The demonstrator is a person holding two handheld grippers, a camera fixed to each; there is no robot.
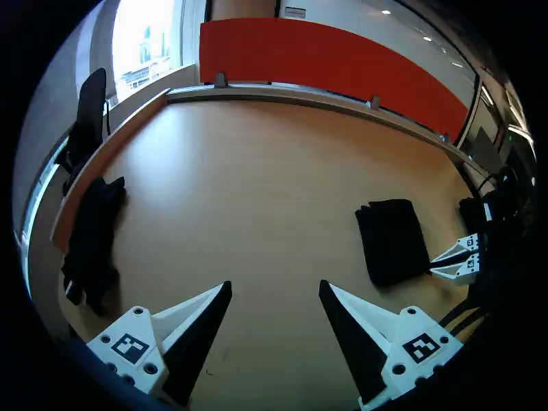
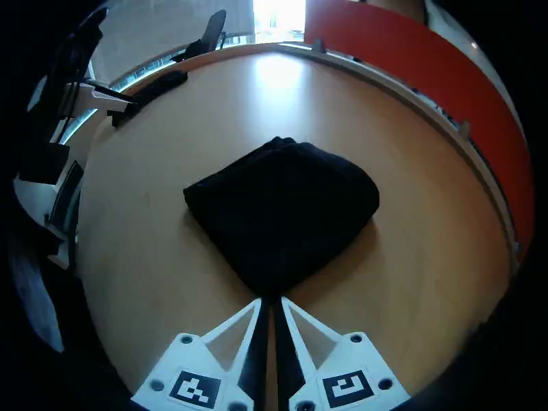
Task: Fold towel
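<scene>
The black towel (image 2: 284,212) lies folded into a thick pad on the wooden table (image 2: 425,274). My right gripper (image 2: 271,301) meets its near corner, fingers drawn together with a thin slit between them, pinching that corner. In the left gripper view the towel (image 1: 392,240) sits at the right, with the right gripper (image 1: 433,263) at its edge. My left gripper (image 1: 274,291) hovers open over bare wood, well to the left of the towel, nothing between its fingers. It also appears far off as the left gripper (image 2: 109,99) in the right gripper view.
A dark garment (image 1: 92,233) lies at the table's left edge, beside a black chair (image 1: 89,116). A red partition (image 1: 329,61) runs along the far edge. Cables and dark gear (image 1: 496,198) crowd the right side. Bare wood spreads across the table's middle (image 1: 260,178).
</scene>
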